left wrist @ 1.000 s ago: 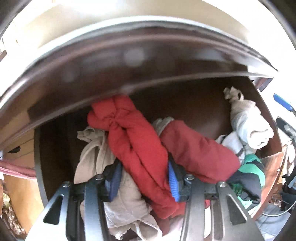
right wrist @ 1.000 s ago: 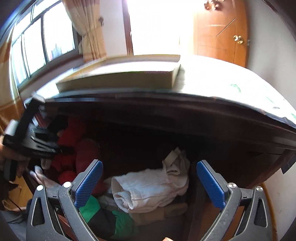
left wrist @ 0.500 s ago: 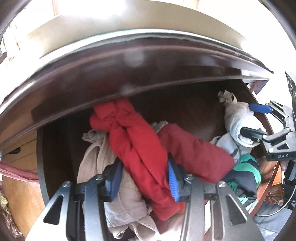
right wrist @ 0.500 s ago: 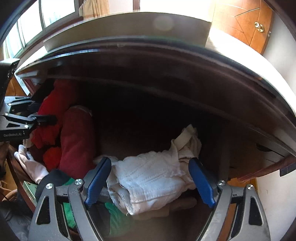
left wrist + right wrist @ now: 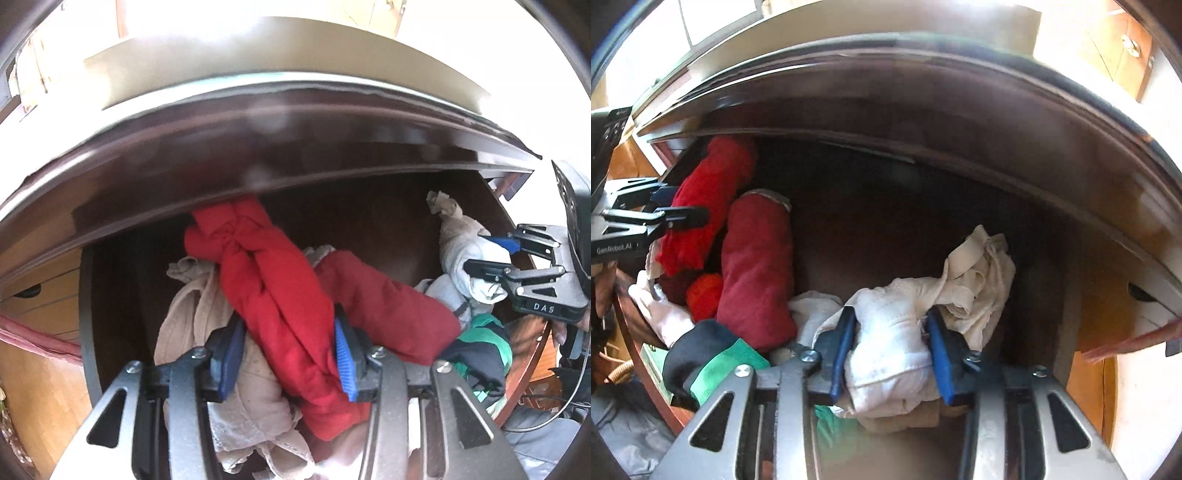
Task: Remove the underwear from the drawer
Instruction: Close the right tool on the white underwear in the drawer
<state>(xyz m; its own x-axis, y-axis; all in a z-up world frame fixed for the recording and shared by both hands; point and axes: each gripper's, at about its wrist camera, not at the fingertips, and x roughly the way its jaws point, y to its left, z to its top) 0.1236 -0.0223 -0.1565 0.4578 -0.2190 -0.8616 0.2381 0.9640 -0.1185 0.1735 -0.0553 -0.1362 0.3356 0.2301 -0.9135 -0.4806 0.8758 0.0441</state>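
Left hand-held gripper [image 5: 286, 354]: clamped on red underwear [image 5: 280, 291], unchanged.
Right hand-held gripper [image 5: 890, 350]: jaws just closed from wide onto white underwear [image 5: 890, 332].
Location: both garments in drawer [image 5: 923, 206].

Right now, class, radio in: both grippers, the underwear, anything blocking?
Left gripper shut on red underwear. Right gripper just closed on white underwear. Both pieces still in drawer. Desk edge overhangs; lift path tight.

bright red bundle [image 5: 280, 295], white roll [image 5: 890, 343], green-and-black garment [image 5: 713, 362], blue pads [image 5: 940, 354]
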